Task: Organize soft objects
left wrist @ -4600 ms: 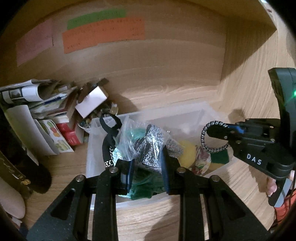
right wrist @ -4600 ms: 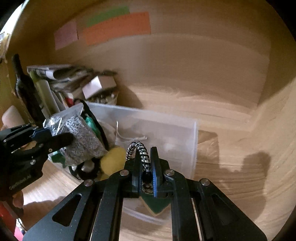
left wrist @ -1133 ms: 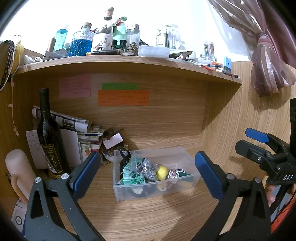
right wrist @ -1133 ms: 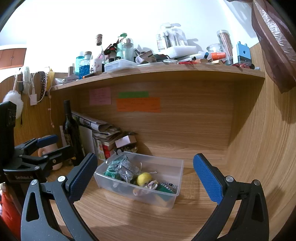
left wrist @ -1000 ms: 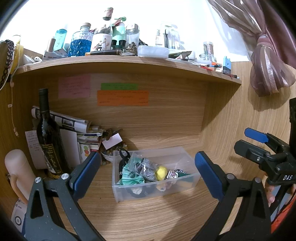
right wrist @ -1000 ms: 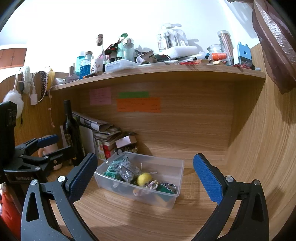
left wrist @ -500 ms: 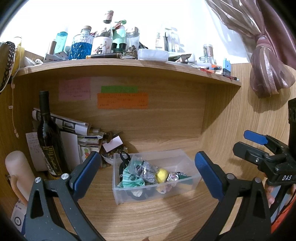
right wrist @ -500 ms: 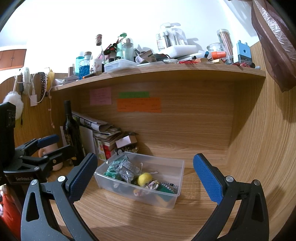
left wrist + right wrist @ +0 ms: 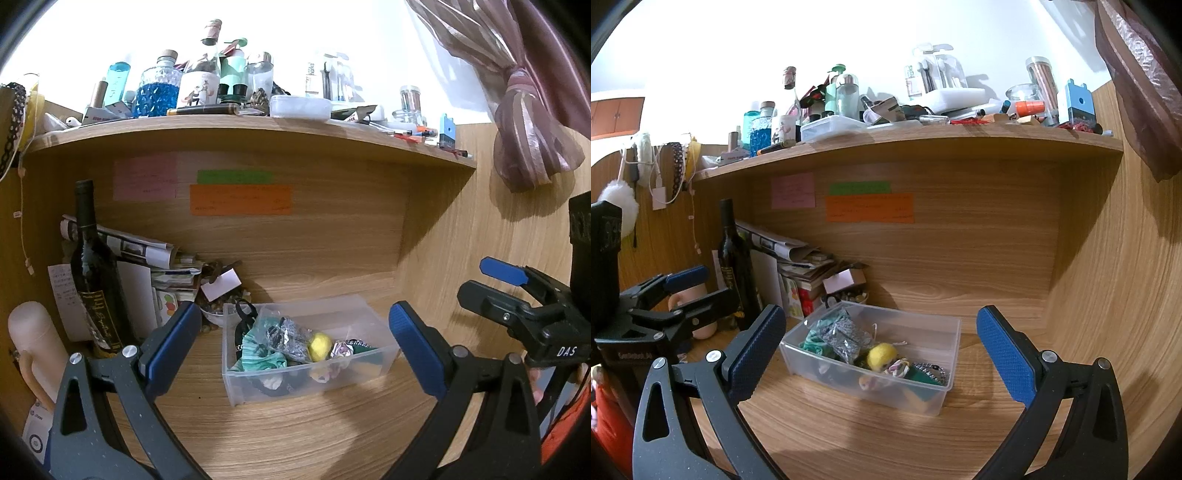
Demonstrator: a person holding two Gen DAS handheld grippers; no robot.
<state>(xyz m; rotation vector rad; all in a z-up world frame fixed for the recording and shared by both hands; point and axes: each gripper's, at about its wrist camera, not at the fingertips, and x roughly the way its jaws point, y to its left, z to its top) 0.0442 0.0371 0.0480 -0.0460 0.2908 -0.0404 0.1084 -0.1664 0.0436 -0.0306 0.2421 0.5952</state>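
You're holding the left gripper (image 9: pixel 291 343) wide, empty | right gripper (image 9: pixel 877 347) wide too, cord dropped | soft things sitting in box (image 9: pixel 343 314) at 12 o'clock | sorting looking finished

A lived-in home nook: a wooden bench (image 9: pixel 295 435) sits under a shelf (image 9: pixel 258 129) crowded with toiletry bottles (image 9: pixel 159 88). A wine bottle (image 9: pixel 92 269) and stacked newspapers (image 9: pixel 140 247) stand far left, sticky notes (image 9: pixel 240 199) line the back panel, and a curtain (image 9: pixel 517 110) hangs right.
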